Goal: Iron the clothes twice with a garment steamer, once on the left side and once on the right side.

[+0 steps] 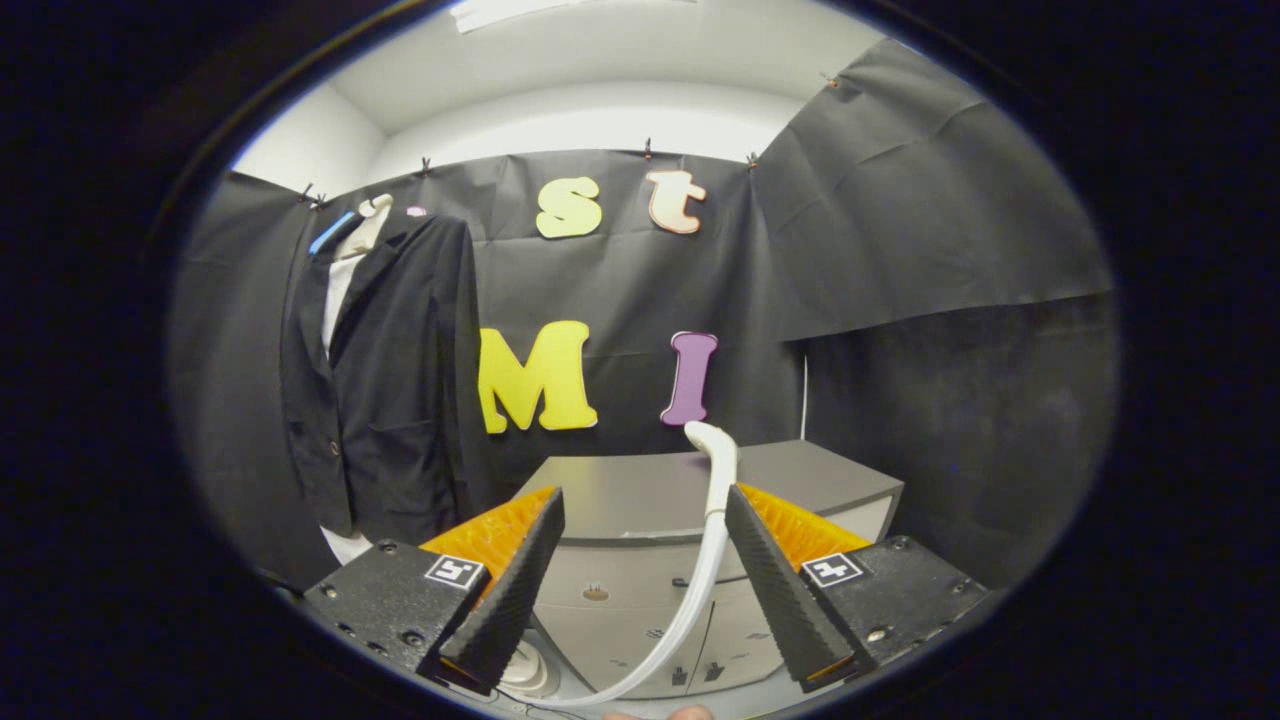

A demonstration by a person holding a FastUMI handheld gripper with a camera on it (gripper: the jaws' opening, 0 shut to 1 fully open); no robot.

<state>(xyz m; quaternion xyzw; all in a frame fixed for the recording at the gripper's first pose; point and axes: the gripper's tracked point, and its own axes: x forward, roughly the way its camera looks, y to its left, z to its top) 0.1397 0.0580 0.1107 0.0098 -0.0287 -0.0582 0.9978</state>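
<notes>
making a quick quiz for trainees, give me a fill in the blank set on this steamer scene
1. The gripper has its fingers ____, with nothing pressed between them.
2. The dark jacket hangs against the booth wall, up and to the ____ of the fingers.
3. The white steamer hose curves up close by the ____ finger.
4. Beyond the fingers stands a grey ____.

Missing words: open; left; right; cabinet

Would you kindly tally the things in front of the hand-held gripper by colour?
Black: 1, the jacket hanging on the wall.
White: 1, the steamer hose between the open hand-held gripper fingers.
Grey: 1, the cabinet beyond them.
Total: 3.
</notes>
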